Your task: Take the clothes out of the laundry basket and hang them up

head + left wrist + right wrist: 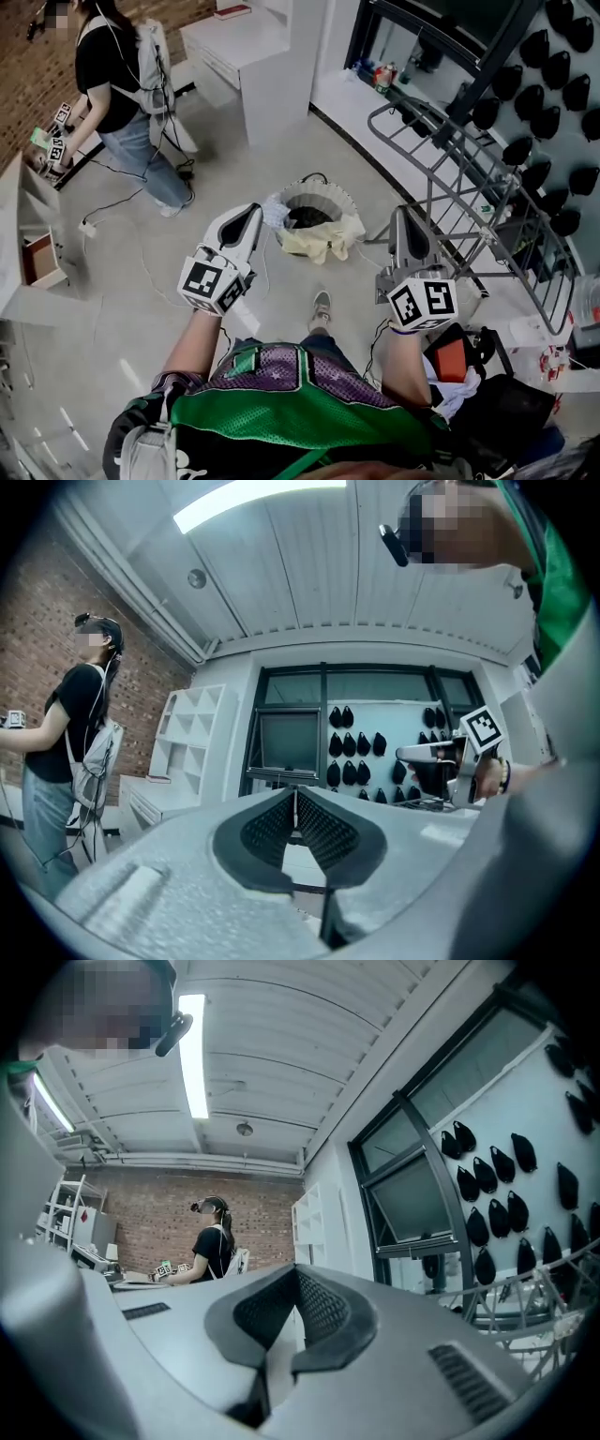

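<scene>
The round white laundry basket [335, 197] stands on the floor ahead of me, with a pale yellow cloth [319, 241] draped over its front rim and a blue-white cloth [274, 212] at its left. A grey metal drying rack [466, 178] stands to the right of it. My left gripper [252, 210] is raised just left of the basket, shut and empty. My right gripper [404, 216] is raised between basket and rack, shut and empty. In the gripper views the left gripper [295, 795] and the right gripper [298, 1275] both point up and out into the room, jaws together.
Another person [120, 70] works at a desk at the far left, and cables [122, 202] trail on the floor there. A white cabinet [246, 54] stands at the back. Black shapes [553, 70] hang on the right wall. Bags [464, 361] lie beside my right leg.
</scene>
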{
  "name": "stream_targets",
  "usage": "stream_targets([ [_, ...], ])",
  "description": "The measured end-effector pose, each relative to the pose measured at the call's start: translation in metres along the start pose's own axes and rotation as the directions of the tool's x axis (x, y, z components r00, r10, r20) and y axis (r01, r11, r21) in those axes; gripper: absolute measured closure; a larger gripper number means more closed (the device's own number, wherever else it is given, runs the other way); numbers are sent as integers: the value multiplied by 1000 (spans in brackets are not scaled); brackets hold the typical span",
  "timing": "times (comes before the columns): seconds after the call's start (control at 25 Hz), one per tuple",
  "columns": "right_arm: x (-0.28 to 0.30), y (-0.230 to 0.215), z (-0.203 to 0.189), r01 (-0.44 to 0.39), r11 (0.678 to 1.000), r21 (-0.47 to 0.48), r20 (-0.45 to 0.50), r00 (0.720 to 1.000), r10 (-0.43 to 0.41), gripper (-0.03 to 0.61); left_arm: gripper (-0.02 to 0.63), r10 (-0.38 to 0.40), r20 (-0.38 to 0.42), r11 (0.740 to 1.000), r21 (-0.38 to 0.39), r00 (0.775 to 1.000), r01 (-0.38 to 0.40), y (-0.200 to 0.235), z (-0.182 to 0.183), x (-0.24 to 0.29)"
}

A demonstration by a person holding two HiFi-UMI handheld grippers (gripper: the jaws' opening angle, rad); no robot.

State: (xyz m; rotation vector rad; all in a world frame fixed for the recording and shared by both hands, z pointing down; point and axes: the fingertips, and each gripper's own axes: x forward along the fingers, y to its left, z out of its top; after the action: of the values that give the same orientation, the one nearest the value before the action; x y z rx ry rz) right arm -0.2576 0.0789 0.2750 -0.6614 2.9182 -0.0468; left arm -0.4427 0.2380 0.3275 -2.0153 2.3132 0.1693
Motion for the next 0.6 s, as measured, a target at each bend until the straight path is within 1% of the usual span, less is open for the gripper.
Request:
stream_targets([
  [0.12, 31, -13, 1, -47, 999, 6, 9, 999, 47, 578, 594, 31, 6, 999, -29, 1000, -31, 5, -4, 20],
  [0.2, 47, -18, 2, -75, 997, 11, 7, 997, 75, 578, 592, 39, 4, 999, -25, 999, -39, 7, -5, 30],
  [0.24, 54, -19, 3, -87, 996, 12, 7, 996, 87, 578, 581, 37, 3, 999, -22, 999, -36, 8, -5, 34],
  [0.28, 60, -21, 3, -98, 995, 12, 7, 995, 98, 578, 543, 29, 2, 999, -20, 1000, -29, 9, -5, 40],
  [0.32, 65, -22, 3, -107, 994, 13, 6, 994, 107, 578, 486, 18, -1, 1000, -17, 1000, -18, 11, -5, 46],
  [0.36, 68, -22, 2, -113, 994, 15, 2, 994, 113, 578, 451, 8, -6, 1000, -11, 1000, -8, 12, -6, 51],
  [0.4, 69, -21, -1, -116, 993, 17, -4, 993, 117, 578, 429, 3, -13, 1000, 2, 1000, -2, 13, -9, 54],
  [0.44, 68, -20, -5, -119, 993, 18, -13, 993, 119, 578, 420, 1, -22, 1000, 18, 1000, -1, 13, -13, 56],
  [0.6, 70, -16, -27, -132, 991, 22, -47, 990, 132, 578, 420, 12, -81, 998, 67, 997, -7, 21, -43, 62],
])
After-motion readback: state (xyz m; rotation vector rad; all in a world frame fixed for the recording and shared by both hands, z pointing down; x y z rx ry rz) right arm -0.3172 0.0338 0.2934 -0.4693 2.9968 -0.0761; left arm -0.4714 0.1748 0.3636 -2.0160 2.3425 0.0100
